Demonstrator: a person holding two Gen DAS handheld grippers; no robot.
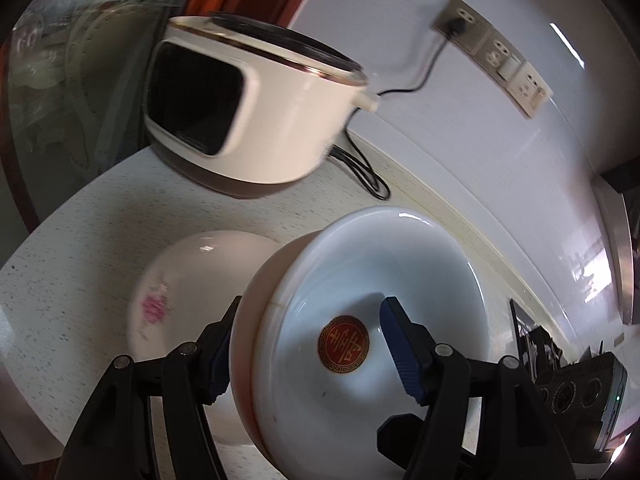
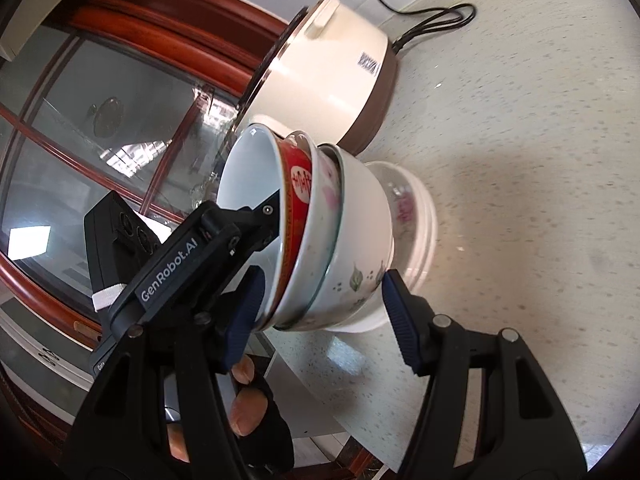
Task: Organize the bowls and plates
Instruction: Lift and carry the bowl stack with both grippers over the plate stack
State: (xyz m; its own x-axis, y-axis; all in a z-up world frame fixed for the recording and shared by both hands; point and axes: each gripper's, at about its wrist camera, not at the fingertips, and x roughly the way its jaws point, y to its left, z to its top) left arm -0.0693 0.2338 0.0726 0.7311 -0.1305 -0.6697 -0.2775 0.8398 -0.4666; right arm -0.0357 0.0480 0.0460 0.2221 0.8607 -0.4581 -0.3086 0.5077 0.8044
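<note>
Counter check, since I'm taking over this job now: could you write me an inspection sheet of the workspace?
Surface: pale speckled counter; no spills seen.
Job's things: three nested bowls, tilted, a red-marked one on top; a pink-flowered bowl sits on the counter next to them.
Clutter: cream cooker at the back of the counter.
Grippers: left gripper straddles the top bowl's wall, open; right gripper flanks the stack, contact unclear.
Cables: black cord runs from the cooker to a wall socket, with slack looped on the counter.
Surroundings: white wall; wood-framed glass cabinet.
</note>
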